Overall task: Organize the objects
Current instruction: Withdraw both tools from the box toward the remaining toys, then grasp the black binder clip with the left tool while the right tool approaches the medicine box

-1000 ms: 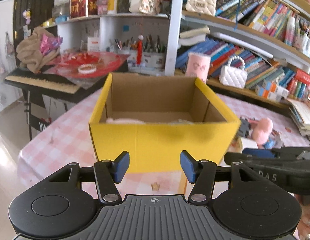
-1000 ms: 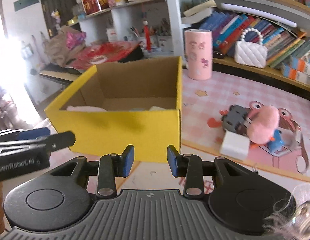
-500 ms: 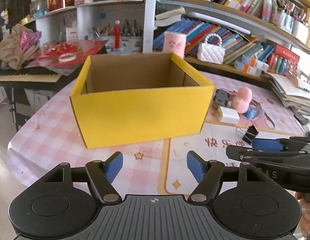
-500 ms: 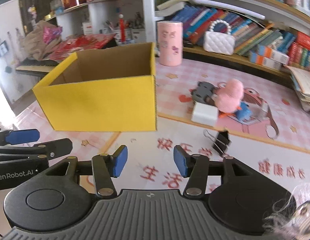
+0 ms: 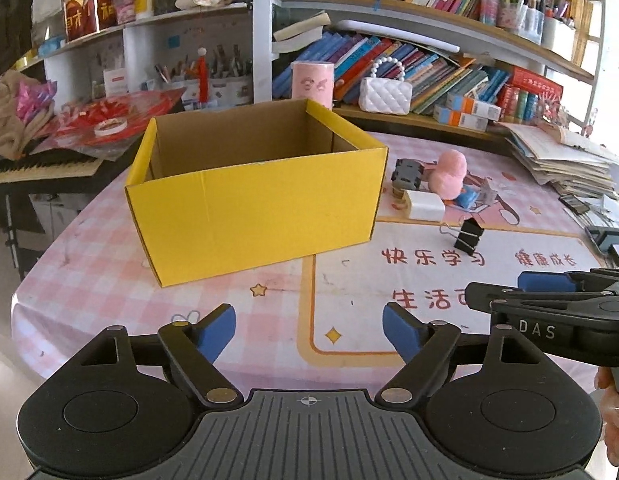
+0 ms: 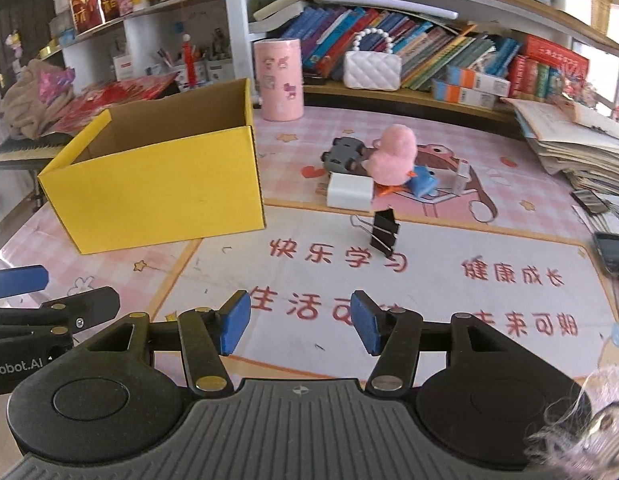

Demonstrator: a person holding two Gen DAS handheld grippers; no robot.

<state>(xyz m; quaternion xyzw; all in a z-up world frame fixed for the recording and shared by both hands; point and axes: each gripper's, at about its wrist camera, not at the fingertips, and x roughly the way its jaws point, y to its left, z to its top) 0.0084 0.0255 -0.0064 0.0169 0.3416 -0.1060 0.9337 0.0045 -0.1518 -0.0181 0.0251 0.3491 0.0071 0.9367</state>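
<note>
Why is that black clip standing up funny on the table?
The binder clip stands alone on its edge, tilted, one wire handle splayed on the table. It sits apart from the toy pile, outside the yellow box.

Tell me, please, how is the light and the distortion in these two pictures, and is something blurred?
Left wrist view: even daylight, sharp, the bookshelf bowed by the fisheye, the yellow box in clear focus. Right wrist view: similar light, with glare washing out the far left edge beside the yellow box; the black binder clip is sharp, and only a fuzzy blur sits in the bottom right corner.
</note>
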